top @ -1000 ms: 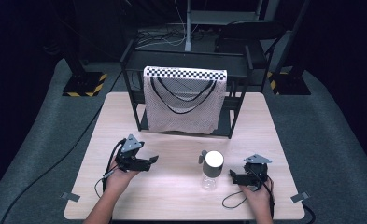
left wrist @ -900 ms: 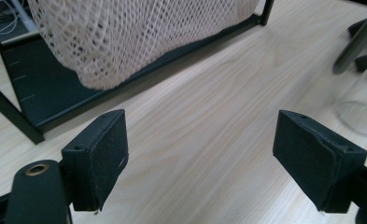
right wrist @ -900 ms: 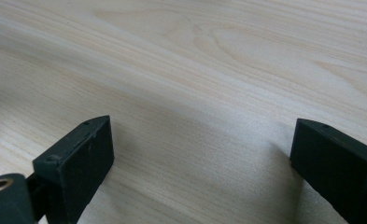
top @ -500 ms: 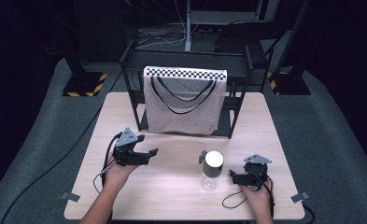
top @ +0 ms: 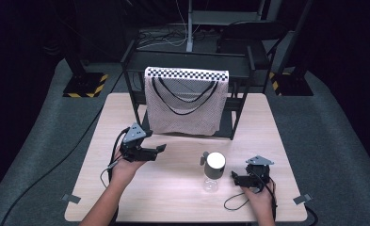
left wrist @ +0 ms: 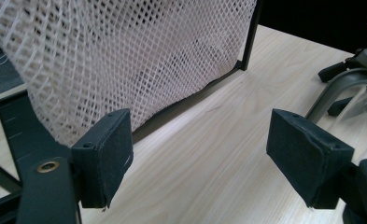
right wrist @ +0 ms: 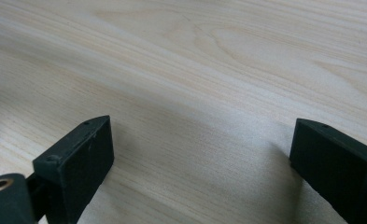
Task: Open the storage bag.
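A clear bottle [top: 211,180] with a white cap [top: 215,162] stands on the wooden table [top: 182,197], right of the middle. My left gripper [top: 161,149] hovers to its left, raised off the table. It points right, toward the bottle and the foot of the mesh bag [top: 185,101]. Its jaws are open and have just been closing a little, with nothing between them. In the left gripper view the left gripper [left wrist: 207,158] frames bare wood, the mesh bag [left wrist: 125,56] and the bottle's grey handle [left wrist: 335,88]. My right gripper [top: 234,178] rests open beside the bottle. In its own view the right gripper [right wrist: 204,158] has wood between its jaws.
The white mesh bag hangs from a black metal rack [top: 241,110] at the table's back, under a checkered strip [top: 187,73]. Cables trail from both grippers. Dark floor and stands with striped bases [top: 84,85] surround the table.
My left gripper has risen and moved toward the rack and slightly right. The right gripper and the bottle have stayed where they were.
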Demonstrator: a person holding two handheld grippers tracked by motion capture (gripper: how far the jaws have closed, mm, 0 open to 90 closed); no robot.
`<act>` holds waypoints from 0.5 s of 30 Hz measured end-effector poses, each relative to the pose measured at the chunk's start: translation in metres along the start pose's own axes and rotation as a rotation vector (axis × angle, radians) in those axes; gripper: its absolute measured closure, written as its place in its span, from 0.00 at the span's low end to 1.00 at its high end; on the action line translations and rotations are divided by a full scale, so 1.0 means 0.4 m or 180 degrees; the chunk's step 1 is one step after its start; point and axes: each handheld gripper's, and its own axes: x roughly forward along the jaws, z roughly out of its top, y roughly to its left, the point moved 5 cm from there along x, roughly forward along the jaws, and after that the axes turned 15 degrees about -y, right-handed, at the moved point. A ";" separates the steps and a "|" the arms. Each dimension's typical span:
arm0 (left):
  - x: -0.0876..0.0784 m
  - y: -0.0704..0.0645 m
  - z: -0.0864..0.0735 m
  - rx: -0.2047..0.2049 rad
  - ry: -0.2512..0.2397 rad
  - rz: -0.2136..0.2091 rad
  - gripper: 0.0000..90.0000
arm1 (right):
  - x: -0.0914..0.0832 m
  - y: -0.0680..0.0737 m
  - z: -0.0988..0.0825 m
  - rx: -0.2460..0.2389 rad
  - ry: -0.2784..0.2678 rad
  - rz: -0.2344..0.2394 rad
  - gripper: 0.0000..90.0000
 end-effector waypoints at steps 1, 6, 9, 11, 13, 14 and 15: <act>0.003 -0.001 0.004 0.0005 -0.0013 -0.0014 0.25 | 0.000 0.000 0.000 0.0000 0.0000 0.0001 0.06; 0.016 -0.006 0.015 0.0043 -0.0035 -0.0072 0.25 | 0.000 0.000 0.000 0.0005 0.0002 0.0005 0.05; 0.026 -0.009 0.023 0.0095 -0.0046 -0.0111 0.25 | 0.000 0.000 0.000 0.0007 0.0002 0.0006 0.05; 0.029 -0.009 0.026 0.0111 -0.0045 -0.0115 0.25 | 0.000 0.000 0.000 0.0006 0.0001 0.0006 0.05; 0.034 -0.009 0.032 0.0136 -0.0058 -0.0100 0.26 | 0.000 0.000 0.000 0.0006 0.0002 0.0006 0.06; 0.036 -0.008 0.036 0.0133 -0.0066 -0.0114 0.26 | 0.000 0.000 0.000 0.0006 0.0001 0.0006 0.06; 0.038 -0.009 0.039 0.0134 -0.0072 -0.0132 0.28 | 0.000 0.000 0.000 0.0006 0.0001 0.0007 0.06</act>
